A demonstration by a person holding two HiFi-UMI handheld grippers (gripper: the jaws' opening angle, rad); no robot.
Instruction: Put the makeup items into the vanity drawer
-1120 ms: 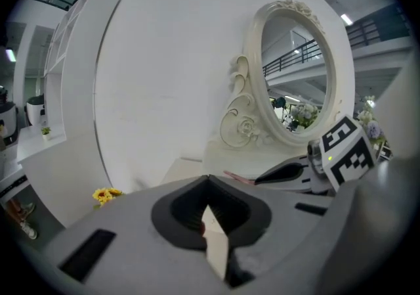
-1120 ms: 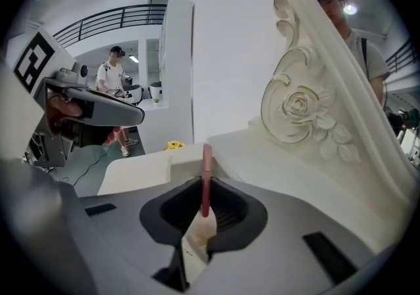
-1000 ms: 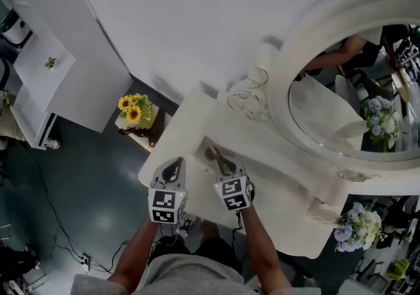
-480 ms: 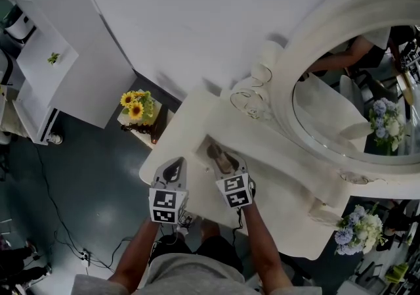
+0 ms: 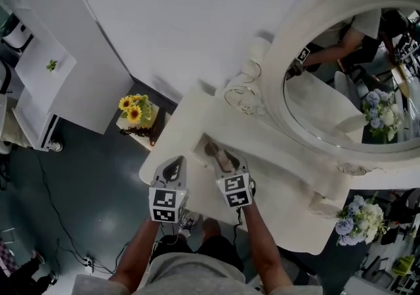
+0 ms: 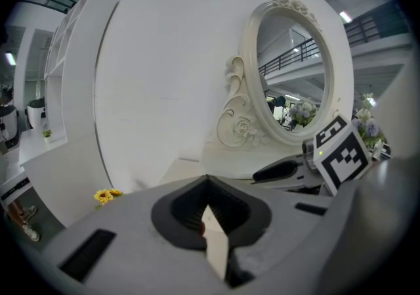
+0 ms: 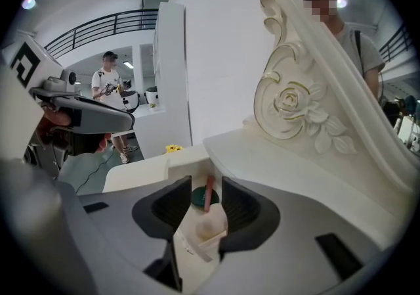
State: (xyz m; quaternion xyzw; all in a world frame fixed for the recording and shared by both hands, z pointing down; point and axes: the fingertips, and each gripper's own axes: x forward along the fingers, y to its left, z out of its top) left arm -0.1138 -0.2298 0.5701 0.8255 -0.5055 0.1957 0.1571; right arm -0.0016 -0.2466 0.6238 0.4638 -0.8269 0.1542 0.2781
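The white vanity's drawer stands open, with dark makeup items lying in it. My right gripper reaches into the drawer. Its jaws have just been opening and stand apart. Between them I see a pink stick, a round green item and a pale beige item; the pads press on none of them. My left gripper hovers just left of the drawer, over the table's edge. Its pads meet with nothing between them.
A big oval mirror in a carved frame rises behind the drawer. A pot of sunflowers stands on a low stool to the left, beside a white shelf unit. A bouquet sits at the right. A person stands far behind.
Both grippers keep their places at the drawer. The right jaws look spread wider than a second ago. The head camera has shifted a little.
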